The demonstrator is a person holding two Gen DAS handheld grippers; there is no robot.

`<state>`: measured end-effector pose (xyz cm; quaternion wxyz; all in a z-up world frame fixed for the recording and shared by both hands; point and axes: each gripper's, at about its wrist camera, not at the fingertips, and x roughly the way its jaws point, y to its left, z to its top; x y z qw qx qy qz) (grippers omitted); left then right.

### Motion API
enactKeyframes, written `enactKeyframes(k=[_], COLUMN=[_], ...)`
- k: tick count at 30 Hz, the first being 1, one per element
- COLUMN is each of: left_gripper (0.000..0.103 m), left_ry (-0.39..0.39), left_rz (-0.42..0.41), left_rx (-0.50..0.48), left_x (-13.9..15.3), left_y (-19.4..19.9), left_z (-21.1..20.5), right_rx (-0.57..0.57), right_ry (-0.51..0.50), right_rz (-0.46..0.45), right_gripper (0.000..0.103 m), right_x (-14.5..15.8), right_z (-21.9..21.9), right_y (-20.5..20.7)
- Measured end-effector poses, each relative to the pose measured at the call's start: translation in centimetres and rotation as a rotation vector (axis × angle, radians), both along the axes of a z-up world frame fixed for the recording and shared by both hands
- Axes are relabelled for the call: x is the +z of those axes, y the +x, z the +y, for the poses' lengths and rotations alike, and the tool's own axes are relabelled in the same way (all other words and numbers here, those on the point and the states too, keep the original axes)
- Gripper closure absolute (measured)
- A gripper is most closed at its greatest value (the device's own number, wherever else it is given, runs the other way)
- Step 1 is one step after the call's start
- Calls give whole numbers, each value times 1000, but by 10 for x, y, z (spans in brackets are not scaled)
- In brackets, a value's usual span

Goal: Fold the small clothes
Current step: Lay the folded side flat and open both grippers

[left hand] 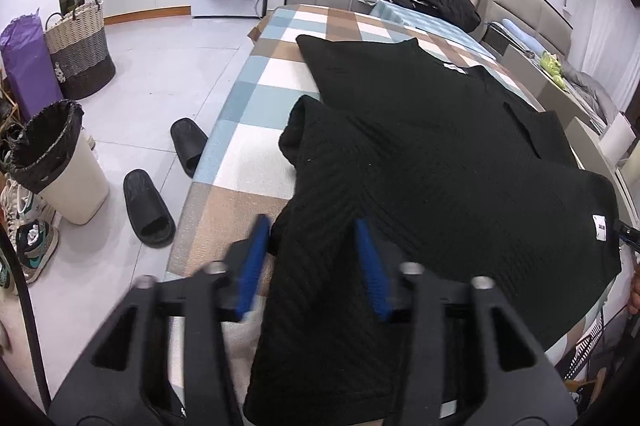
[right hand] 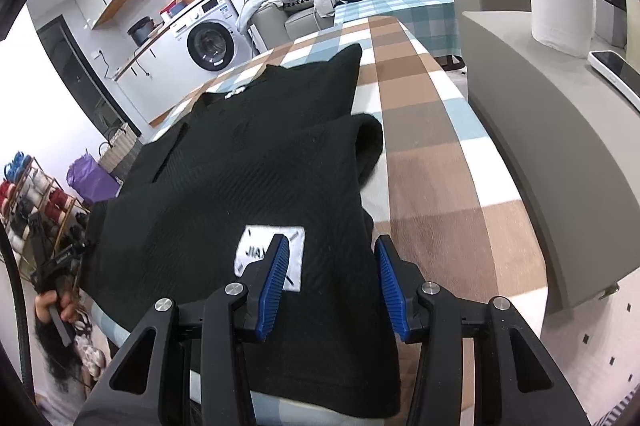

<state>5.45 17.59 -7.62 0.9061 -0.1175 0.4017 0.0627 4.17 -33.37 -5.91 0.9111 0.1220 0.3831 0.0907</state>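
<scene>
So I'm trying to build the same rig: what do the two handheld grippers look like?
Both match. The left gripper and right gripper are matte black plastic, with angular linkage arms that have triangular cut-outs and silver round pivot pins. Each finger carries a bright blue ribbed pad. No cables or sleeves are visible on them.

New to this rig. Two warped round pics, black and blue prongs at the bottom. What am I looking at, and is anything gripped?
No robot here: a person holds a two-finger tool in each hand, each with a fisheye camera looking along its fingers. One picture comes from the left tool, the other from the right tool; the blue strips are the finger pads.

A black shirt lies on a checked cloth covering the table, both sleeves already folded in. Each tool straddles the near hem at one corner, the right one by the white label.

In both views the pads stand apart with fabric between them, not visibly pinching, so nothing looks gripped yet.
</scene>
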Motion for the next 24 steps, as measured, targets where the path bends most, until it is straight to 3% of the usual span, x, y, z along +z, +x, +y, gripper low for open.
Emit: enactKeyframes(k=[4, 7, 8, 15, 24], left_gripper=[87, 94, 95, 99, 99], left_ry=[12, 24, 21, 0, 9], left_rz=[-49, -88, -108, -223, -230], left_rx=[-13, -15, -12, 14, 55], left_x=[8, 17, 22, 54, 63], left_y=[-5, -10, -12, -3, 62], left_z=[-2, -4, -4, 1, 15], right_rx=[-13, -17, -11, -38, -104], right_ry=[-13, -67, -74, -56, -63], right_rz=[2, -47, -69, -254, -315], right_gripper=[59, 95, 97, 98, 98], right_x=[-7, -2, 1, 41, 66], right_z=[2, 8, 9, 12, 20], right_y=[4, 1, -2, -4, 54])
